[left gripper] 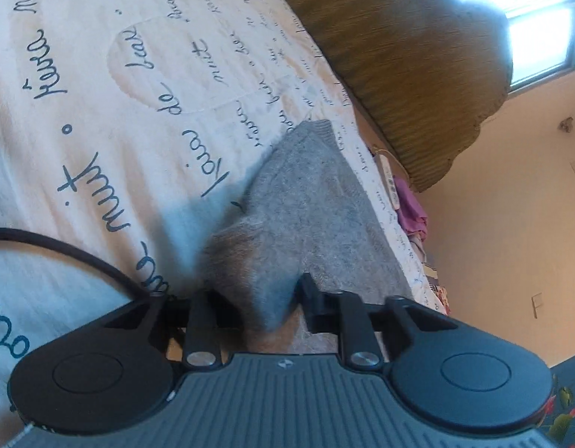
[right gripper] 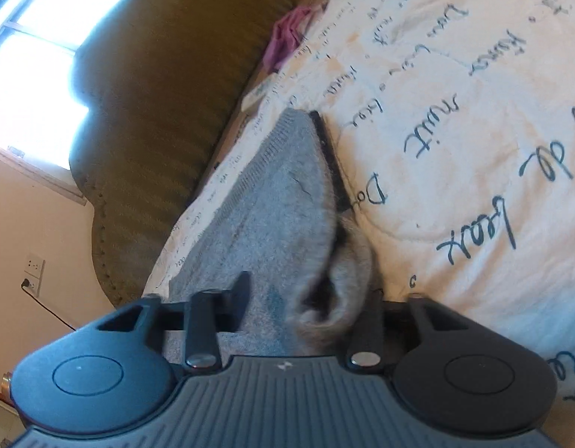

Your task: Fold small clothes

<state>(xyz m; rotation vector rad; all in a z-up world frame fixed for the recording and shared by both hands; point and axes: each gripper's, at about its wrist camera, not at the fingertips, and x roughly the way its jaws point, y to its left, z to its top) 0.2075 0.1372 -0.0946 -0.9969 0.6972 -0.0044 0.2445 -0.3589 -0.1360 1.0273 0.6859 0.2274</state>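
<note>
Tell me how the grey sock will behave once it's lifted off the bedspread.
Likely floppy: the grey sock already droops and curls between the right claw fingers. Probably light, thin knit. Its fuzzy surface should grip rather than slip in the left claw.

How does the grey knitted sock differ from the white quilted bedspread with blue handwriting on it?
The grey knitted sock is plain grey, while the white quilted bedspread carries blue script. The sock is small and bunched into folds; the bedspread is large and lies spread flat beneath it. The sock sits between the fingers of the left gripper and the right gripper; the bedspread is not gripped. Both are soft fabric.
</note>
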